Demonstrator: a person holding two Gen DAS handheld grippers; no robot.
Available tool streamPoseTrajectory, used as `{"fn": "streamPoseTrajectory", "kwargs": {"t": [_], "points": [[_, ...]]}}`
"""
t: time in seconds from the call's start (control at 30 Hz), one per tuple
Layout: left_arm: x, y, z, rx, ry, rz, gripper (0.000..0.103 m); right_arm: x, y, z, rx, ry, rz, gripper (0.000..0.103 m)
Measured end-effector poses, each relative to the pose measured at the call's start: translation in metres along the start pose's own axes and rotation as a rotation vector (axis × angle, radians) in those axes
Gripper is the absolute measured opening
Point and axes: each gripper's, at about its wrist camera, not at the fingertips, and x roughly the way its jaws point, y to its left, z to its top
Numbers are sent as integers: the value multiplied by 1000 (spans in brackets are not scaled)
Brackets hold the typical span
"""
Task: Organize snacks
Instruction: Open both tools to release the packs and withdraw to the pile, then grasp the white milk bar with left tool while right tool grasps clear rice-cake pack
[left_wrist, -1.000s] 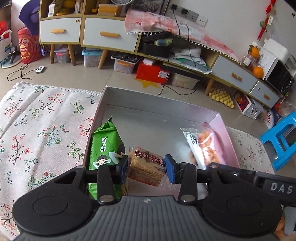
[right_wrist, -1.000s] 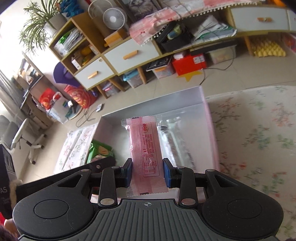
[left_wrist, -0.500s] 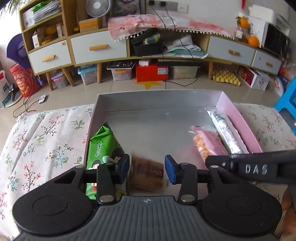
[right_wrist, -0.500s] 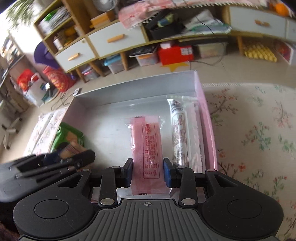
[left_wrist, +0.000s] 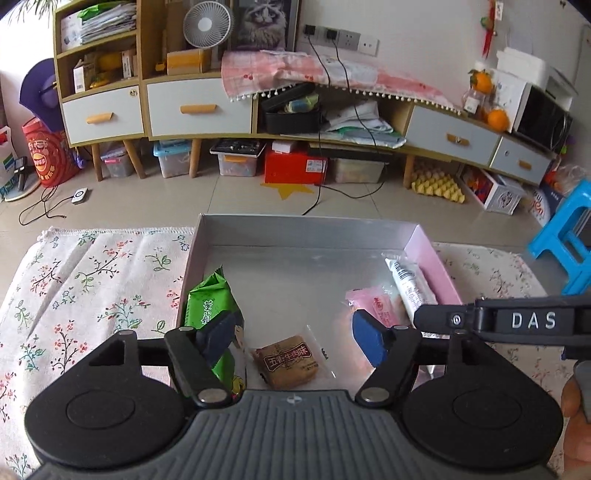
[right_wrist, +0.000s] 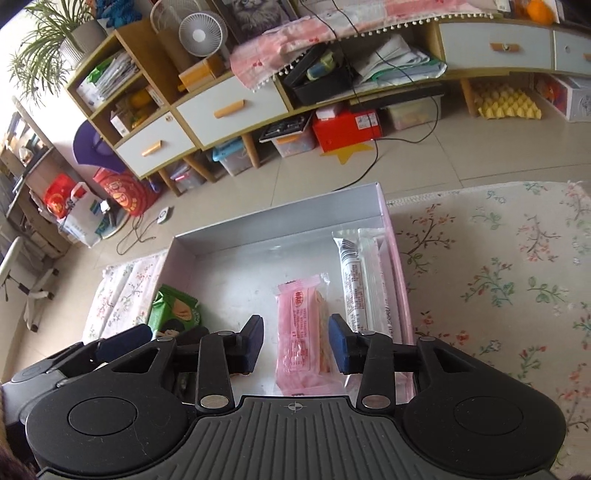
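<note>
Box (left_wrist: 303, 230) on the floral-cloth bench (left_wrist: 92, 280) already holds four snacks: green pack (left_wrist: 207, 306) left, white stick (right_wrist: 352, 280) along right wall, pink pack (right_wrist: 301, 325), brown biscuit (left_wrist: 290, 360). Both placed. Left hand-held gripper (left_wrist: 291, 338) has just been opening, apart around the biscuit; right hand-held gripper (right_wrist: 295, 343) has just been opening, apart beside the pink pack. No loose snacks visible.

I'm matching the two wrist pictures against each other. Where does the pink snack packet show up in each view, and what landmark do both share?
Left wrist: the pink snack packet lies right of centre in the tray, partly behind the right pad of the open left hand-held gripper.
Right wrist: the packet lies at centre, between the open right hand-held gripper's pads, untouched.
Shared landmark: the green snack packet at the tray's left wall.
</note>
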Motion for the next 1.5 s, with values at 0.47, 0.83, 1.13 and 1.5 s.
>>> {"fn": "streamPoseTrajectory", "kwargs": {"t": [0.47, 0.83, 1.13, 1.5], "points": [[-31, 9, -15, -100, 61, 36, 69, -66, 9, -33, -128, -14, -45, 51], [-71, 14, -53, -194, 80, 80, 71, -125, 15, -67, -155, -56, 48, 60], [-98, -2, -93, -126, 72, 38, 77, -164, 19, -106, -228, -108, 77, 73], [-84, -16, -130, -116, 200, -13, 76, -158, 23, -157, -373, -30, -15, 90]]}}
